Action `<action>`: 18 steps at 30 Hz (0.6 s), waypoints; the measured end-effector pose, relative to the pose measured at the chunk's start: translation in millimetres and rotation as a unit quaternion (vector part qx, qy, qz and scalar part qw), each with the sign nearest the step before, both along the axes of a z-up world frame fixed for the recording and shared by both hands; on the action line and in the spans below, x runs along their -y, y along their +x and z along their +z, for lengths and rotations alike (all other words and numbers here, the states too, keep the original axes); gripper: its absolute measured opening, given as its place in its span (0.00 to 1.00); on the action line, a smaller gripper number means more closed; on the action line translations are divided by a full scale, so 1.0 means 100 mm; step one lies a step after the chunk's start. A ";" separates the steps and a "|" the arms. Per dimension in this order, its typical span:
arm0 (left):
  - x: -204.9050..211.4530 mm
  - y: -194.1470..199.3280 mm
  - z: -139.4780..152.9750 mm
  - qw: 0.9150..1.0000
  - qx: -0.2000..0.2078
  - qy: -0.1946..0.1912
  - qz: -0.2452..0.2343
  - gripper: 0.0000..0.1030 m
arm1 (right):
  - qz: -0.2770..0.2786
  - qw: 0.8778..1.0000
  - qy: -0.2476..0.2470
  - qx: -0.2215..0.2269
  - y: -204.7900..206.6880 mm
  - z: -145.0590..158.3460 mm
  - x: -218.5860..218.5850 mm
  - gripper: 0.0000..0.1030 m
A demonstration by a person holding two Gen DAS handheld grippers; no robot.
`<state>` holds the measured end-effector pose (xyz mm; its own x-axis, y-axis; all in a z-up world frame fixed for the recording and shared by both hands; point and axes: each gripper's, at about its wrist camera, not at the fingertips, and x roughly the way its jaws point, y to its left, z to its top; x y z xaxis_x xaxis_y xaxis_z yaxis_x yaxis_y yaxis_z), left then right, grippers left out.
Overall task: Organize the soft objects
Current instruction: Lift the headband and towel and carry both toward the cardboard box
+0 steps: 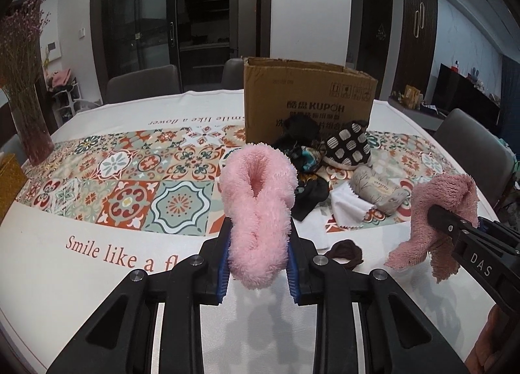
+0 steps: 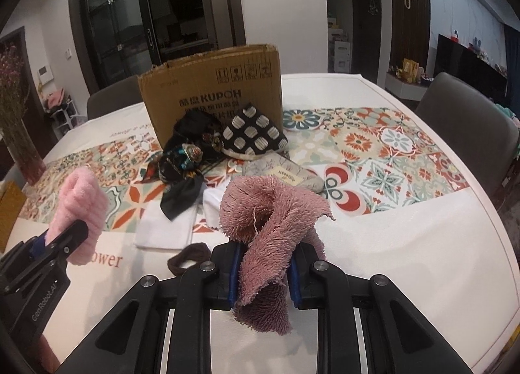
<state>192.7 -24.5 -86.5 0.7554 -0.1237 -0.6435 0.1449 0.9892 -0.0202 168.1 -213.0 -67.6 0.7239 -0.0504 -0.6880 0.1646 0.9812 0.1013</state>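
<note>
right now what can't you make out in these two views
- Inside of the brown cardboard box: both views, its own front wall hides it.
- Lower box print: both views, the black-and-cream patterned pouch and dark scarves cover it.
- Tablecloth's near slogan: left wrist view, the light pink fluffy cloth covers its end.

A fluffy light-pink cloth hangs doubled over, lifted clear of the table, near side of the cardboard box. A shaggy dusty-pink cloth droops likewise, lifted, to its right. Dark scarves, a dotted pouch and a grey pouch lie heaped against the box front
</note>
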 end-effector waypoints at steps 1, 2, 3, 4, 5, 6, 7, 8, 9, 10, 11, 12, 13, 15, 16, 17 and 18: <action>0.00 -0.01 0.04 1.000 0.002 -0.002 -0.002 0.28 | 0.000 1.000 0.000 0.006 -0.01 0.05 0.00 0.24; 0.00 -0.02 0.07 1.000 0.004 -0.004 -0.004 0.28 | 0.000 1.000 -0.001 0.010 -0.03 0.09 0.00 0.24; 0.00 -0.02 0.10 1.000 0.005 -0.005 -0.006 0.28 | 0.000 1.000 0.000 0.013 -0.03 0.12 0.00 0.24; 0.01 -0.02 0.13 1.000 0.006 -0.007 -0.008 0.28 | 0.001 1.000 0.001 0.017 -0.04 0.16 0.00 0.24; 0.01 -0.02 0.18 1.000 0.008 -0.008 -0.010 0.28 | 0.000 1.000 0.001 0.021 -0.06 0.19 0.00 0.24; 0.02 -0.02 0.20 1.000 0.010 -0.007 -0.011 0.28 | 0.000 1.000 0.001 0.024 -0.06 0.23 0.00 0.24; 0.02 -0.03 0.24 1.000 0.014 -0.007 -0.012 0.28 | 0.000 1.000 0.001 0.027 -0.06 0.27 0.00 0.24; 0.02 -0.02 0.27 1.000 0.018 -0.007 -0.013 0.28 | 0.000 1.000 0.002 0.030 -0.06 0.31 0.00 0.24; 0.03 -0.02 0.31 1.000 0.021 -0.007 -0.013 0.28 | 0.001 0.999 0.002 0.032 -0.06 0.34 0.00 0.24; 0.03 -0.02 0.35 1.000 0.023 -0.007 -0.014 0.28 | 0.002 0.999 0.003 0.035 -0.06 0.38 0.00 0.24; 0.04 -0.02 0.38 1.000 0.026 -0.008 -0.016 0.28 | 0.002 0.999 0.004 0.037 -0.07 0.40 0.00 0.24; 0.04 -0.01 0.42 0.999 0.028 -0.009 -0.017 0.28 | 0.003 0.999 0.004 0.040 -0.06 0.44 -0.01 0.24; 0.04 0.01 0.45 0.999 0.029 -0.010 -0.019 0.28 | 0.005 0.999 0.005 0.042 -0.06 0.47 -0.01 0.24; 0.04 0.03 0.52 0.999 0.030 -0.014 -0.020 0.28 | 0.007 0.999 0.004 0.049 -0.04 0.54 -0.01 0.24; 0.03 0.05 0.54 0.999 0.031 -0.016 -0.022 0.28 | 0.008 0.999 0.003 0.053 -0.03 0.58 -0.02 0.24; 0.03 0.06 0.57 0.999 0.033 -0.018 -0.023 0.28 | 0.010 0.998 0.002 0.056 -0.03 0.61 -0.03 0.24; 0.02 0.08 0.61 0.999 0.036 -0.017 -0.023 0.28 | 0.011 0.998 0.001 0.058 -0.01 0.64 -0.04 0.24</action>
